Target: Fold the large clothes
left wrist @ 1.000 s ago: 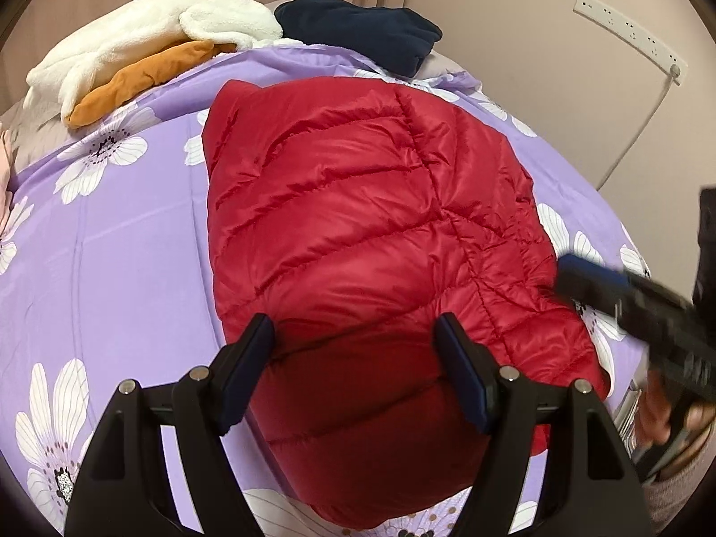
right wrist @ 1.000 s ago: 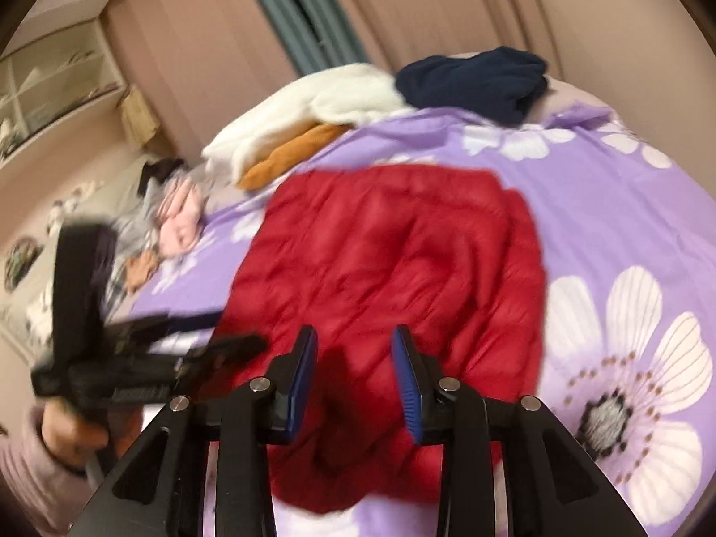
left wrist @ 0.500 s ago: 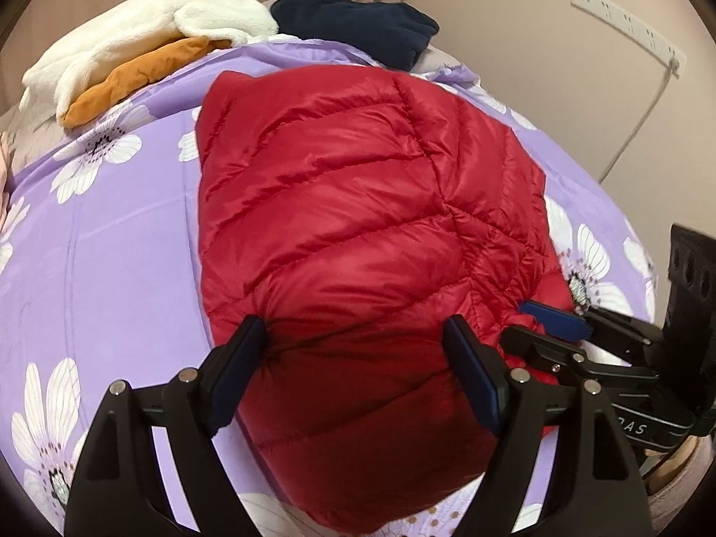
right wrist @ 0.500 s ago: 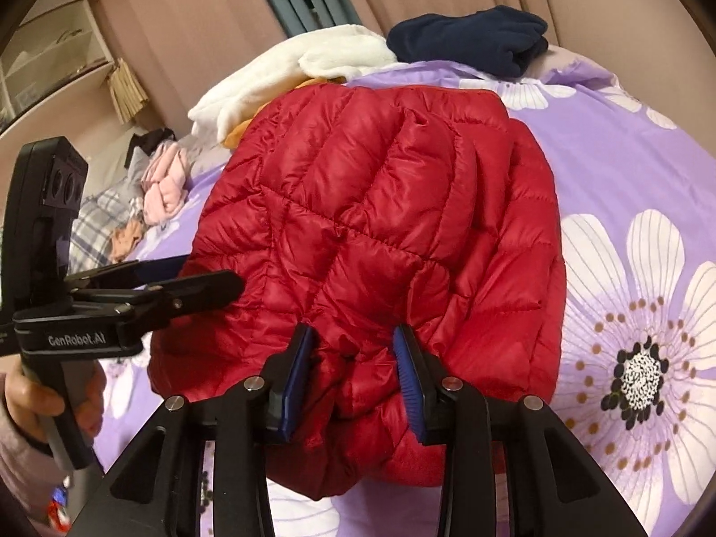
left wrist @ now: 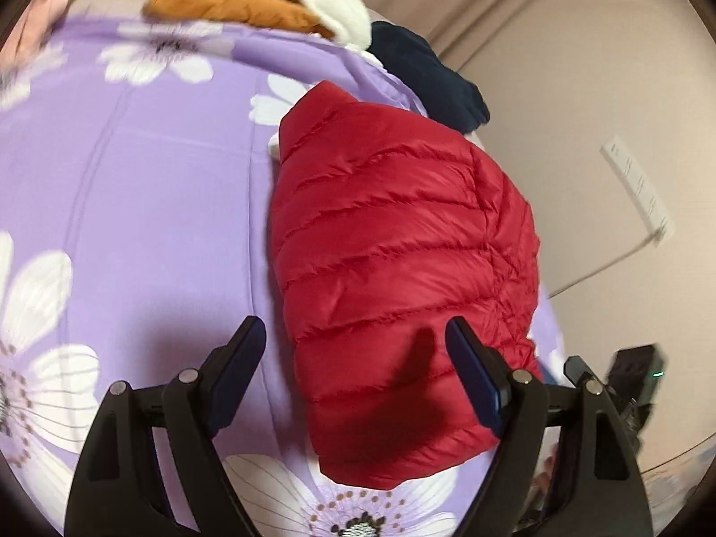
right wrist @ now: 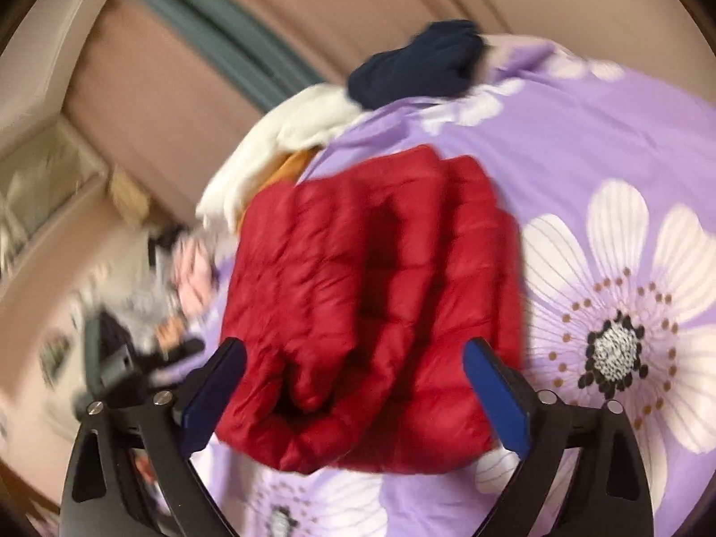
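While the red puffer jacket (left wrist: 398, 295) lies folded into a compact bundle on the purple flowered bedspread (left wrist: 147, 206), both grippers hang over its near edge with nothing held. The left gripper (left wrist: 358, 373) has its jaws wide apart; its right pad stands above the jacket's near corner and its left pad above bare bedspread beside the jacket. The right gripper (right wrist: 353, 396) has just been opening its jaws, which now stand spread on either side of the jacket's near end, clear of the fabric as far as the blurred view shows. Beyond the jacket's far end sit a navy garment (left wrist: 429, 80), a white fleece (left wrist: 313, 4) and an orange garment (left wrist: 232, 4), piled together at the bedspread's far edge. On the wall beside the jacket hangs a white power strip (left wrist: 637, 190).
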Demonstrator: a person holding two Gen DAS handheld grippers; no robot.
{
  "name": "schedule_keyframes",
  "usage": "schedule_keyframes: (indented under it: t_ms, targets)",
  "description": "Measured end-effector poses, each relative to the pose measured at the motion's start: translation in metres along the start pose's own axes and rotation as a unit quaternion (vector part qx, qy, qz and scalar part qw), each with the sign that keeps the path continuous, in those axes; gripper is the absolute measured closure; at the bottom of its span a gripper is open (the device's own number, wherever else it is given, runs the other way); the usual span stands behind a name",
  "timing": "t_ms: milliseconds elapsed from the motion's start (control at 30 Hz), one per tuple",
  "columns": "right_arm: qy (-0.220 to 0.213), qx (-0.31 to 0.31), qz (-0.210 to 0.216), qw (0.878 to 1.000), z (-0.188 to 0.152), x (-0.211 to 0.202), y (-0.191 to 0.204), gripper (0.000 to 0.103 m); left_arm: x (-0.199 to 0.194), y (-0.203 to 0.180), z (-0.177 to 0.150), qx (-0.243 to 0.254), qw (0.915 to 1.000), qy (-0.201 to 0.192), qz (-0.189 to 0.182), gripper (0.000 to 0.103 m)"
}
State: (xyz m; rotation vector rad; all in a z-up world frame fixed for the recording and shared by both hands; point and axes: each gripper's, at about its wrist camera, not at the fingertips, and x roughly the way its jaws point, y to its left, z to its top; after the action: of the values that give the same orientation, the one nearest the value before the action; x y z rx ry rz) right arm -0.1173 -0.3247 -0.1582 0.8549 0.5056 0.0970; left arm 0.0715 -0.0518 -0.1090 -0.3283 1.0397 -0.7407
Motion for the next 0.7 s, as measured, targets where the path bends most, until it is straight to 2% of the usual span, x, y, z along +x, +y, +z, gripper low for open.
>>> schedule_keyframes:
  t_ms: [133,367,700]
  targets:
    - [0.0,0.094,0.004,0.996,0.005,0.003,-0.038,0.001,0.005,0.018,0.004,-0.04,0.9988,0.008,-0.027,0.02]
    - [0.009,0.168,0.015,0.986,0.007,0.018,-0.074,0.001,0.018,0.035,0.008,-0.079,0.9951,0.018,-0.057,0.02]
    - [0.031,0.2,0.049,0.978,0.02,0.049,-0.085,0.001,0.036,0.042,0.016,-0.107,0.9896,0.027,-0.092,0.015]
